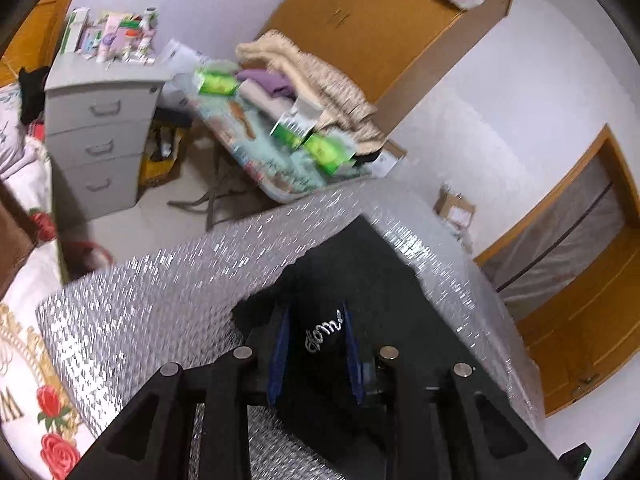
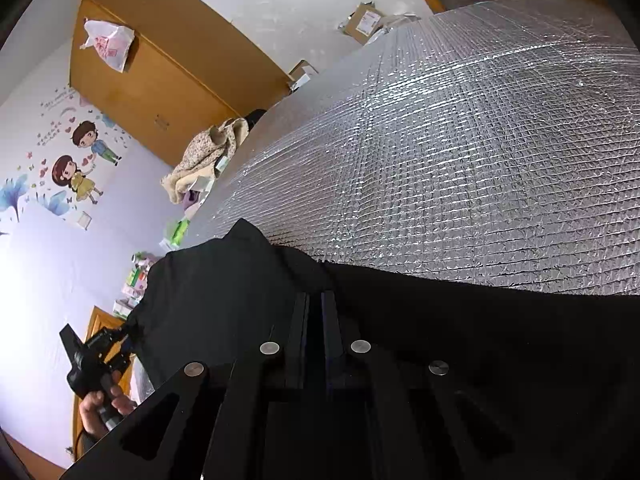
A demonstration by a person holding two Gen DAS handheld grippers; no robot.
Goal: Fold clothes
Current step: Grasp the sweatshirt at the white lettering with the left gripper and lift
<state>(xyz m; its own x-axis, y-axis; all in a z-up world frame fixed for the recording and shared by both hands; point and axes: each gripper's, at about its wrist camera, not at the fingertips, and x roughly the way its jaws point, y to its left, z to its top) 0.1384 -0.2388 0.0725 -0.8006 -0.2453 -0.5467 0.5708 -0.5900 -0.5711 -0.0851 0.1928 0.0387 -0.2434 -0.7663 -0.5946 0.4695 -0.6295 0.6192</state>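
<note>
A black garment (image 1: 352, 264) with silver script lettering (image 1: 324, 330) lies on a silver quilted mat (image 1: 160, 300). My left gripper (image 1: 316, 308) stands open, its blue pads (image 1: 278, 344) apart with a bunched fold of the garment between them. In the right wrist view the black garment (image 2: 440, 320) spreads across the near edge of the mat (image 2: 440, 160). My right gripper (image 2: 318, 296) is shut on its fabric. At the far left of that view a hand (image 2: 100, 404) carries the left gripper (image 2: 126, 338) at the garment's raised edge.
A grey drawer chest (image 1: 96, 132) with bottles on top and a folding table (image 1: 280, 168) piled with clothes stand beyond the mat. A wooden wardrobe (image 1: 380, 32) lines the wall. A cardboard box (image 1: 454, 208) sits by the door. Floral bedding (image 1: 24, 360) borders the mat.
</note>
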